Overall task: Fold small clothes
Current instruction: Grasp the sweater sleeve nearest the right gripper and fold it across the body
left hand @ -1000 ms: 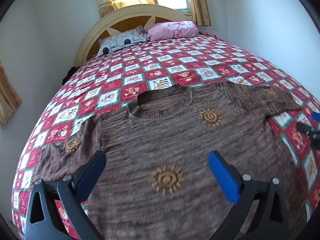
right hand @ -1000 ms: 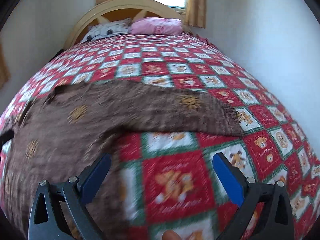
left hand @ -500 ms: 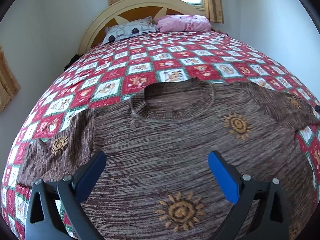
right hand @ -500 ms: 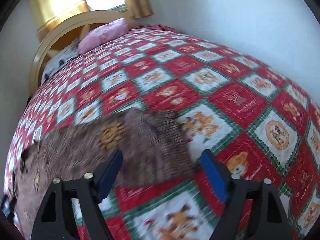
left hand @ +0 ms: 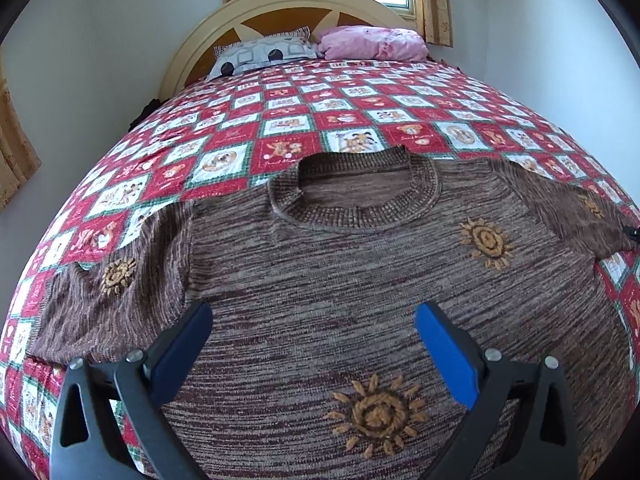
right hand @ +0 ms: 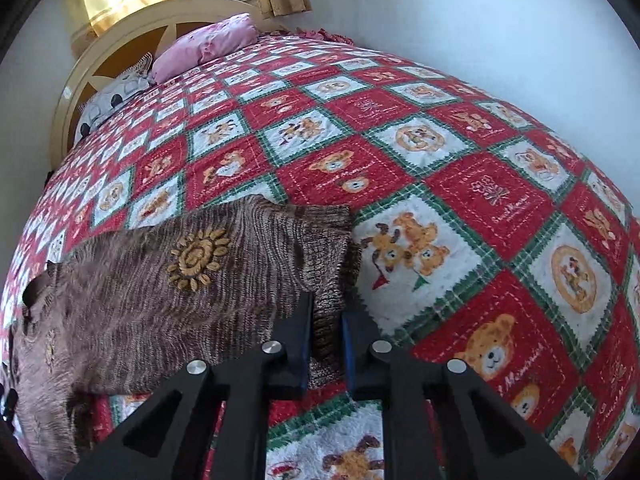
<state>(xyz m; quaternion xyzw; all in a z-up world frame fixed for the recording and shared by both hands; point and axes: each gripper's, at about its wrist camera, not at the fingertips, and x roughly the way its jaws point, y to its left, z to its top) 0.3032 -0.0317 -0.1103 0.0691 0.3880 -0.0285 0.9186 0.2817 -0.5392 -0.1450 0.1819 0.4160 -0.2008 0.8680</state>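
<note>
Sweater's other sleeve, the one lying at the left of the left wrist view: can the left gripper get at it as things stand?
Probably yes. The left gripper hangs open over the sweater, and that sleeve lies flat on the quilt with nothing on it or between.

Only text: cursive script on the red squares of the quilt (right hand: 492,200), reads roughly "Sweet Memories", small and blurred. Nothing legible on the sweater (left hand: 320,280) beside it.

Bed (left hand: 280,128) with red-white teddy-bear quilt (left hand: 400,134). Brown knit sweater (left hand: 328,280) flat, face up, at 6 o'clock, collar toward 12. Grey patterned pillow (left hand: 260,54) and pink pillow (left hand: 372,42) at 12, against headboard (left hand: 280,0).
</note>
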